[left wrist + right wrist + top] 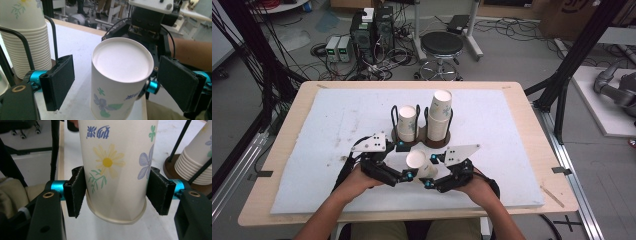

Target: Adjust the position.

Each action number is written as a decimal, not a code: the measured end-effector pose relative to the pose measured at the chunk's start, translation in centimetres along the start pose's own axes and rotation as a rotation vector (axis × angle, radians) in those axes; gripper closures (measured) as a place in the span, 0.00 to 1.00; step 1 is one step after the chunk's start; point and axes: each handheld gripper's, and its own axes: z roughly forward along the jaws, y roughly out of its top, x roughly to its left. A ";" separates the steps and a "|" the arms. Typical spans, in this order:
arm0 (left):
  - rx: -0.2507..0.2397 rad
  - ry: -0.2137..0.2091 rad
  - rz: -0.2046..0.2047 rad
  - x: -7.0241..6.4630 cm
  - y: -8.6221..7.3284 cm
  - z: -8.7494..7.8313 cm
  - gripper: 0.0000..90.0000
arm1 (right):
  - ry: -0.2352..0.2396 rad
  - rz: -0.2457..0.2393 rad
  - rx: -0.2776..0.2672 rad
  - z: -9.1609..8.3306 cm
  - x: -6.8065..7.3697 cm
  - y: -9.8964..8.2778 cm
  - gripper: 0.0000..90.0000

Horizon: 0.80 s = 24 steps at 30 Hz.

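A flowered paper cup point(416, 159) hangs upside down over the white mat, its flat bottom up. My right gripper point(431, 171) is shut on it; in the right gripper view both pads point(76, 192) press the cup point(112, 157) just above its rolled rim. My left gripper point(406, 161) comes from the left and stands open around the same cup point(122, 62), with a gap showing between its left pad point(58, 81) and the cup wall. Behind, a brown wire cup holder point(424, 142) carries a short stack of cups point(407, 122) and a taller stack point(439, 112).
The white mat point(312, 150) covers most of the wooden table point(537, 150). Beyond the table stand a round stool point(442, 45) and computer boxes point(372, 30) among cables. Black frame posts point(567, 65) rise at both sides.
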 end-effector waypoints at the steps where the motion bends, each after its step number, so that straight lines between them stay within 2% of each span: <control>1: 0.031 -0.004 0.018 -0.1 0.2 -0.1 0.16 | -0.003 -0.006 0.014 0.0 0.0 0.0 0.42; 4: 0.061 -0.022 0.040 -0.1 0.6 -0.4 0.17 | -0.005 -0.033 0.054 -0.2 -0.1 0.2 0.42; 15: 0.163 -0.036 0.064 0.3 1.6 -0.9 0.17 | 0.009 -0.126 0.211 -0.6 -0.3 2.4 0.42; 24: 0.204 -0.055 0.081 0.2 1.9 -0.3 0.17 | 0.021 -0.176 0.297 -0.5 -0.3 4.2 0.41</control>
